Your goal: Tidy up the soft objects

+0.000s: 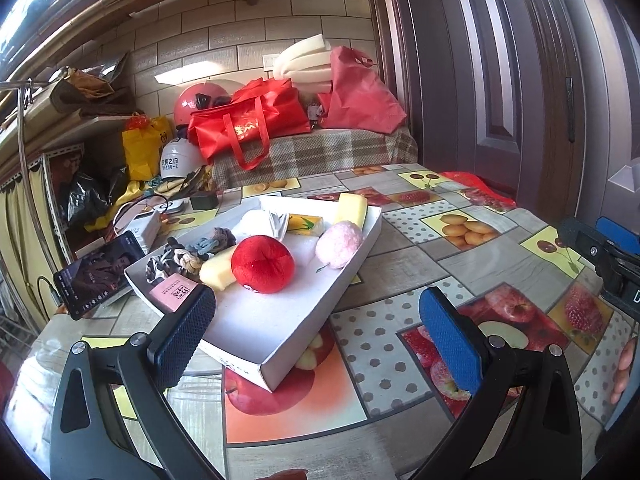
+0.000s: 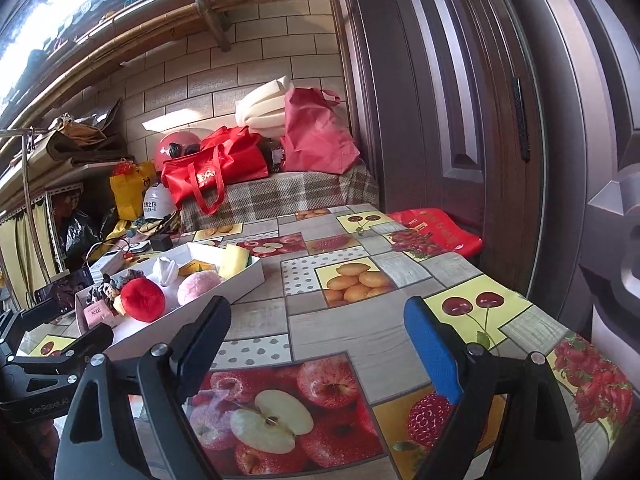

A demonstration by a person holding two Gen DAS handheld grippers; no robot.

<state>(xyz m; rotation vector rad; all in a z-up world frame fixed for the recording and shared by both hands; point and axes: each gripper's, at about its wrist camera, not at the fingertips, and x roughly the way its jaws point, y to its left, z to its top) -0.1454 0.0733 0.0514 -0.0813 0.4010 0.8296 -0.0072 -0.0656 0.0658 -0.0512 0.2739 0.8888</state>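
While both pairs of fingers stand spread wide and pinch nothing, the white tray (image 1: 352, 276) serves as the landmark for everything else. The left gripper (image 1: 316, 326) hovers at the tray's near corner, one dark finger (image 1: 184, 332) overlapping its near edge. The right gripper (image 2: 316, 340) is off to the tray's right, over bare fruit-print cloth on the table (image 2: 360, 332).

Inside the tray, near its middle, sits a red plush apple (image 1: 264, 264). Just right of it lies a fluffy pink ball (image 1: 340, 244). Both look light and squashy, so a gentle squeeze across the widest part should hold. Pale yellow foam blocks (image 1: 218, 270) lie left of the apple and at the tray's far end; they will likely compress, so grip the long flat sides. Knotted fabric hair ties (image 1: 188, 260) bunch at the tray's left side, limp and easy to snag. A small pink packet (image 1: 176, 292) at the near-left edge bears print too small to read.

Left of the tray leans a phone (image 1: 100, 276). Beyond the tray, a red bag (image 1: 248, 128) carries white lettering, and a white helmet (image 1: 176, 160) shows Chinese characters.
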